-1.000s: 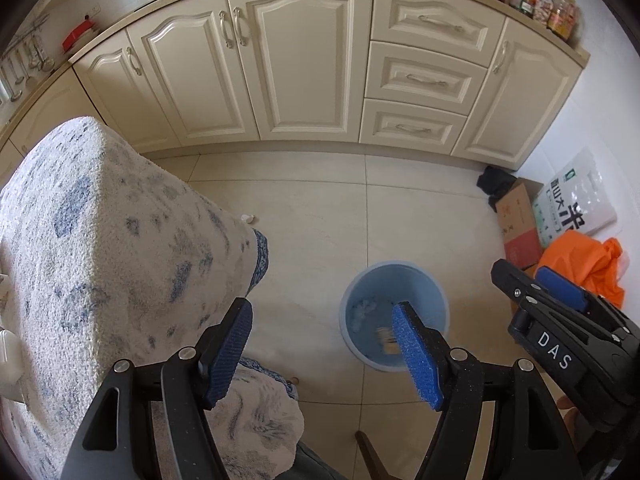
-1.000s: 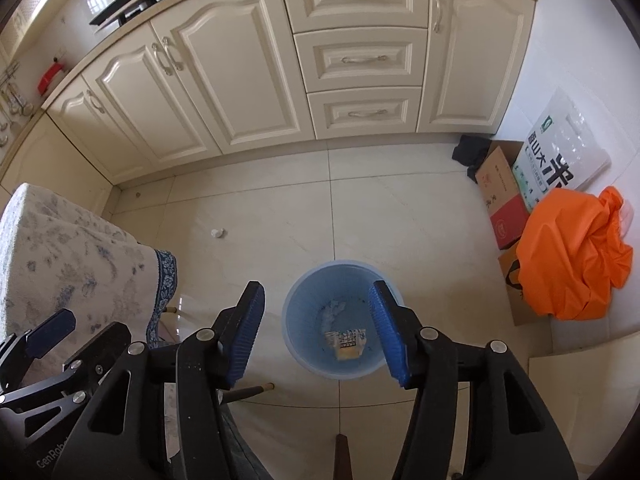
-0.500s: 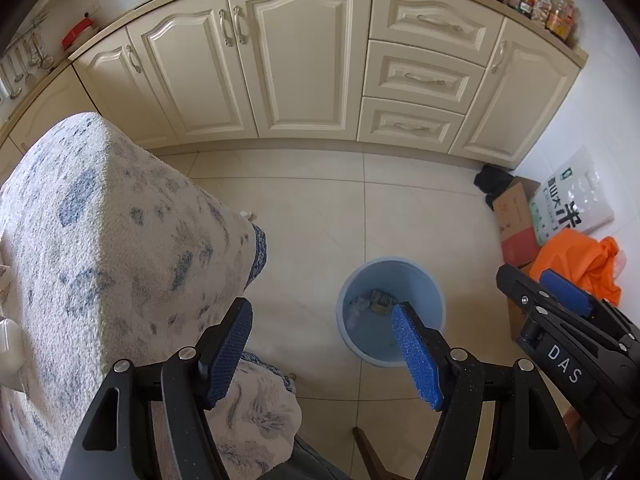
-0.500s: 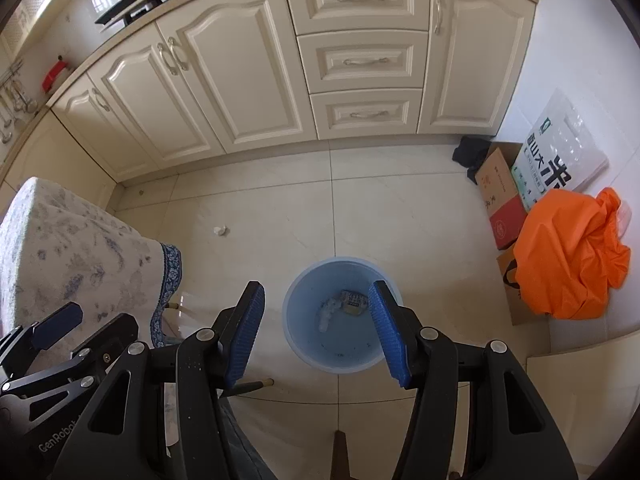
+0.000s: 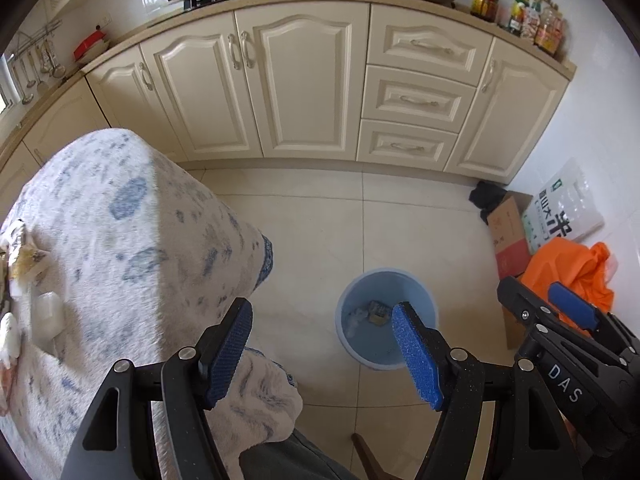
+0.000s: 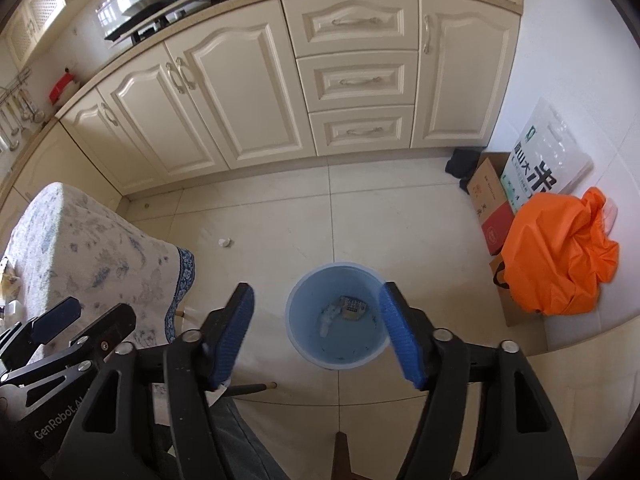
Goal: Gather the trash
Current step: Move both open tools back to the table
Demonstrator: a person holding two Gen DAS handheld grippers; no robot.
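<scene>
Right gripper (image 6: 316,332) jaws have just been opening, nothing between them, hanging over blue bin (image 6: 296,320) with wrappers (image 6: 352,307) already at its bottom. Left gripper (image 5: 322,350) also apart and empty; remaining trash (image 5: 22,264) sits far left on floral-clothed table (image 5: 132,248), left hand nearer. One white scrap (image 6: 225,242) lies on floor beyond bin.

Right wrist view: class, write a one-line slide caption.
Open right tool above a blue bin holding discarded wrappers on the kitchen floor.
</scene>
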